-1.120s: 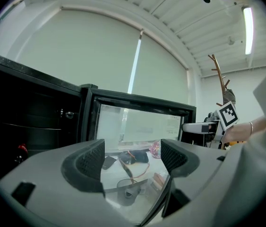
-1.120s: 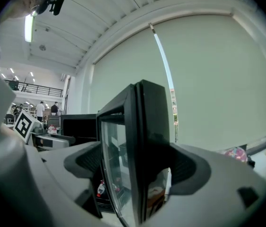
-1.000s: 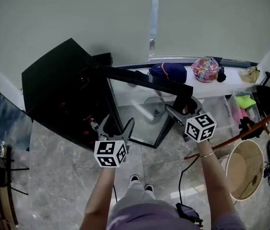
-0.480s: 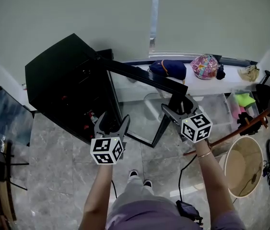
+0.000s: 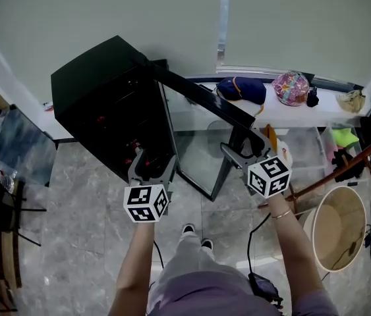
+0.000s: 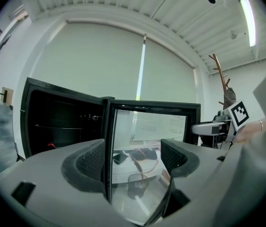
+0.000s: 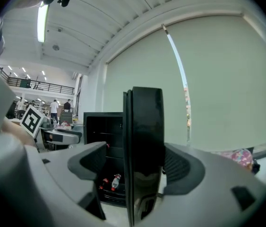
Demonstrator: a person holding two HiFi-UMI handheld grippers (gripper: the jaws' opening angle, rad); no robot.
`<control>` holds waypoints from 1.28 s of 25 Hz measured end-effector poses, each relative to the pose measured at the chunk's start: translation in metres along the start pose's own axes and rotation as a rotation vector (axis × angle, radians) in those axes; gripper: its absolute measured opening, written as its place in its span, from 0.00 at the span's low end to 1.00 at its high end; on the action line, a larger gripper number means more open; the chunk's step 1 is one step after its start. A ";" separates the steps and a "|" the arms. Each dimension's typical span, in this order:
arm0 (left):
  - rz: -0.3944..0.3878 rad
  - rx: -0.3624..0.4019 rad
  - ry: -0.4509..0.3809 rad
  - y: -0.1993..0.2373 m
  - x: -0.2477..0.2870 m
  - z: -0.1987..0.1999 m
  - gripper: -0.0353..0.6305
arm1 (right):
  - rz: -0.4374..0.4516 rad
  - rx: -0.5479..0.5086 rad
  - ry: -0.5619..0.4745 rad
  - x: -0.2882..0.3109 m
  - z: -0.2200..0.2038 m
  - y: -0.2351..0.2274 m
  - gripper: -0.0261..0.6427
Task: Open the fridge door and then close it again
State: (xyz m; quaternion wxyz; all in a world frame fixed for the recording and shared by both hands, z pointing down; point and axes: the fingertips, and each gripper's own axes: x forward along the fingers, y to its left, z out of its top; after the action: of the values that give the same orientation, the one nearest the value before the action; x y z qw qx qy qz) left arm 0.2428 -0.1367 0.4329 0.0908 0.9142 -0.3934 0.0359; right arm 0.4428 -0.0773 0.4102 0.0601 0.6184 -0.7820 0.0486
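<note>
A black fridge (image 5: 99,91) stands with its glass door (image 5: 201,147) swung out toward me. My right gripper (image 5: 244,143) straddles the door's free edge (image 7: 144,126); its jaws are closing, the right pad lies against the outer face, and a gap still shows at the left pad. Small bottles (image 7: 111,182) lie low inside the fridge (image 7: 102,126). My left gripper (image 5: 152,162) is open and holds nothing, level in front of the fridge near the hinge side. In the left gripper view, the door (image 6: 147,131) stands beyond the left gripper (image 6: 133,157).
A sill behind the door carries a dark blue bag (image 5: 241,87) and a colourful bag (image 5: 290,87). To the right are clear bins (image 5: 304,143), a leaning wooden pole (image 5: 323,183) and a round bin (image 5: 337,232). A glass table (image 5: 14,150) is at the left.
The door has swung partway back toward the fridge with my right gripper at its edge. Both grippers have shifted across the floor with it, and the right jaws have narrowed a little.
</note>
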 end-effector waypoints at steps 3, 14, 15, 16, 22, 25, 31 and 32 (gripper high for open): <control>0.027 0.006 0.002 0.005 -0.017 -0.004 0.59 | 0.022 -0.019 -0.001 -0.004 -0.001 0.018 0.58; 0.107 0.018 0.006 0.036 -0.058 -0.006 0.59 | 0.079 -0.030 -0.033 -0.013 -0.001 0.081 0.58; 0.114 0.016 0.004 0.041 -0.062 -0.006 0.59 | 0.086 -0.029 -0.034 -0.013 0.000 0.087 0.58; 0.119 0.013 0.003 0.046 -0.065 -0.006 0.59 | 0.092 -0.029 -0.035 -0.013 0.000 0.094 0.58; 0.125 0.001 0.009 0.070 -0.086 -0.013 0.59 | 0.114 -0.054 -0.031 -0.010 0.000 0.134 0.57; 0.122 0.005 0.010 0.083 -0.099 -0.013 0.59 | 0.120 -0.051 -0.035 -0.005 0.003 0.156 0.56; 0.127 0.005 0.008 0.112 -0.120 -0.012 0.59 | 0.126 -0.048 -0.034 0.006 0.008 0.189 0.55; 0.129 0.004 0.006 0.118 -0.124 -0.011 0.59 | 0.126 -0.048 -0.035 0.008 0.009 0.195 0.55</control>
State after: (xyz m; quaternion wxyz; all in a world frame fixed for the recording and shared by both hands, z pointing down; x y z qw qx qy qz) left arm 0.0725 -0.1257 0.4431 0.0878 0.8869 -0.4512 0.0453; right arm 0.2511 -0.0419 0.4024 0.0580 0.5672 -0.8212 0.0229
